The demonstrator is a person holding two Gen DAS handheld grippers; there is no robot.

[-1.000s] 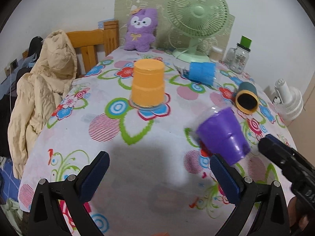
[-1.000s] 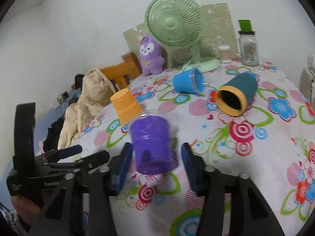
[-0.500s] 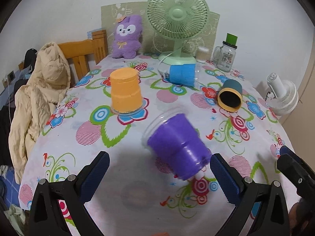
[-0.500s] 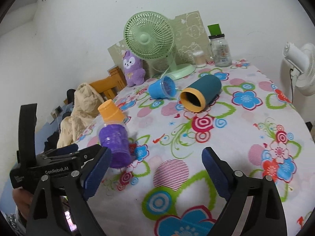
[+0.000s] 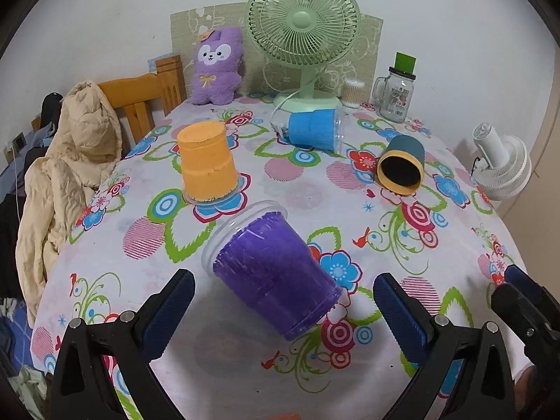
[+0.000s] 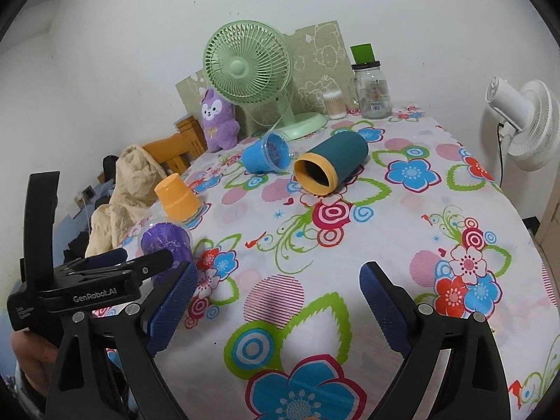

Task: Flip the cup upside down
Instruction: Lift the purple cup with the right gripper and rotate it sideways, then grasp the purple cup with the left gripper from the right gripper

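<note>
A purple cup [image 5: 273, 273] lies on its side on the flowered tablecloth [image 5: 297, 189], its clear rim toward the far left. It sits between the fingers of my open left gripper [image 5: 283, 301], untouched. It also shows in the right wrist view [image 6: 168, 245], partly hidden by the left gripper's body. My right gripper [image 6: 278, 297] is open and empty over bare cloth to the right. An orange cup [image 5: 206, 161] stands upside down behind. A blue cup [image 5: 313, 129] and a teal cup with a yellow rim [image 5: 402, 169] lie on their sides.
A green desk fan [image 5: 302, 31], a purple plush toy [image 5: 215, 64], a glass jar [image 5: 395, 92] and a cotton-swab pot [image 5: 351, 92] stand at the table's back. A wooden chair with a beige jacket [image 5: 66, 161] is at the left. A white fan [image 5: 500, 164] stands at the right.
My right gripper let go of the purple cup and drew back to the right. The cup now lies on its side on the cloth, between my left gripper's open fingers.
</note>
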